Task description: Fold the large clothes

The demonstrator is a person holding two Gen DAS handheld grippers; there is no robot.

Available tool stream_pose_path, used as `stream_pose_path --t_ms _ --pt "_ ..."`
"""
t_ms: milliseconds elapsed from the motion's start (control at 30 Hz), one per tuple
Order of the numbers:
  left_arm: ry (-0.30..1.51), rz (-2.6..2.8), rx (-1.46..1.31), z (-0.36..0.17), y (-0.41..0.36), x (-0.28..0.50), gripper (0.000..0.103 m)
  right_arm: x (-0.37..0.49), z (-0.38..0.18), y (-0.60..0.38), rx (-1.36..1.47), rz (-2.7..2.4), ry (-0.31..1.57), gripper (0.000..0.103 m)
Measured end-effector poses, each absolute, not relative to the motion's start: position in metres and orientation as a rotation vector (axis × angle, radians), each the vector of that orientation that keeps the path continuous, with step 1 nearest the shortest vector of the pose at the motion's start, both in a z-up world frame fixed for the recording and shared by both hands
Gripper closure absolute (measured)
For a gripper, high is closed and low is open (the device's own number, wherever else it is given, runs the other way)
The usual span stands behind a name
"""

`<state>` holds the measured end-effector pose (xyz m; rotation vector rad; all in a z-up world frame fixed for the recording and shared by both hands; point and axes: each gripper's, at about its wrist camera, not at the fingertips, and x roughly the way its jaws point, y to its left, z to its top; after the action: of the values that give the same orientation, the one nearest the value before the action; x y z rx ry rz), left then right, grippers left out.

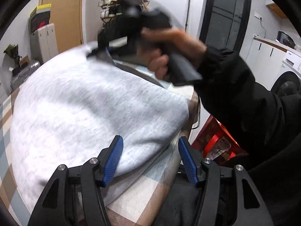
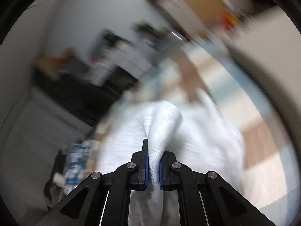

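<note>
A large light grey garment [image 1: 84, 103] lies spread over a table with a checked cloth [image 1: 143, 194]. My left gripper [image 1: 150, 162] is open above the garment's near edge, its blue pads [image 1: 112, 162] wide apart and empty. In the left wrist view the right gripper [image 1: 105, 45] is held by a hand at the garment's far edge, lifting it. In the right wrist view my right gripper [image 2: 153, 162] is shut on a bunched fold of the grey garment [image 2: 161, 124]. That view is heavily motion blurred.
A red box [image 1: 216, 141] stands on the floor right of the table. A washing machine [image 1: 287, 71] and white cabinets are at the right. Suitcases [image 1: 43, 41] and a shoe rack [image 1: 116, 5] stand at the back wall. The person's black sleeve [image 1: 244, 98] crosses the right side.
</note>
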<state>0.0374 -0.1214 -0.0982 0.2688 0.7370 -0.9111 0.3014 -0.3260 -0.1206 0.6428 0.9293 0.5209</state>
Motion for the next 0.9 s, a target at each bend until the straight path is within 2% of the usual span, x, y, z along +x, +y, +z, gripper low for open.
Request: stream_pose_path --t_ms 33,100,167,233,333,433,533,667,700,733,767,833,900 --pt "0.731 -0.913 0.273 -0.097 -0.12 0.034 0.048 0.302 -0.124 -0.327 0.648 0.532 0.924 0.093" --pt "0.728 -0.916 0.261 -0.096 -0.114 0.03 0.048 0.294 -0.113 -0.33 0.63 0.51 0.89 0.087" --pt "0.731 -0.893 0.218 -0.096 -0.101 0.028 0.048 0.283 -0.101 -0.334 0.597 0.461 0.89 0.063" --pt "0.745 -0.849 0.12 -0.095 -0.079 0.029 0.048 0.259 -0.088 -0.335 0.565 0.499 0.868 0.045" --pt "0.748 -0.79 -0.062 -0.094 -0.044 0.025 0.048 0.218 -0.081 -0.333 0.541 0.639 0.846 0.043" --pt "0.758 -0.713 -0.226 -0.102 -0.019 0.022 0.048 0.176 -0.09 -0.329 0.545 0.691 0.857 0.036" --pt "0.771 -0.712 -0.406 -0.114 0.0 0.023 0.048 0.16 -0.1 -0.316 0.532 0.716 0.883 0.036" --pt "0.787 -0.71 -0.492 -0.117 0.004 0.041 0.048 0.162 -0.116 -0.305 0.438 0.633 0.939 0.039" --pt "0.812 -0.716 -0.496 -0.12 0.001 0.045 0.048 0.165 -0.117 -0.303 0.439 0.628 0.941 0.045" --pt "0.84 -0.725 -0.503 -0.125 -0.002 0.048 0.048 0.165 -0.118 -0.302 0.439 0.634 0.937 0.068" --pt "0.859 -0.734 -0.508 -0.126 -0.003 0.049 0.048 0.164 -0.115 -0.299 0.439 0.642 0.927 0.081" --pt "0.89 -0.749 -0.537 -0.133 -0.004 0.052 0.048 0.156 -0.101 -0.3 0.462 0.672 0.832 0.088" --pt "0.92 -0.754 -0.576 -0.138 -0.003 0.054 0.048 0.144 -0.078 -0.317 0.601 0.788 0.664 0.089"
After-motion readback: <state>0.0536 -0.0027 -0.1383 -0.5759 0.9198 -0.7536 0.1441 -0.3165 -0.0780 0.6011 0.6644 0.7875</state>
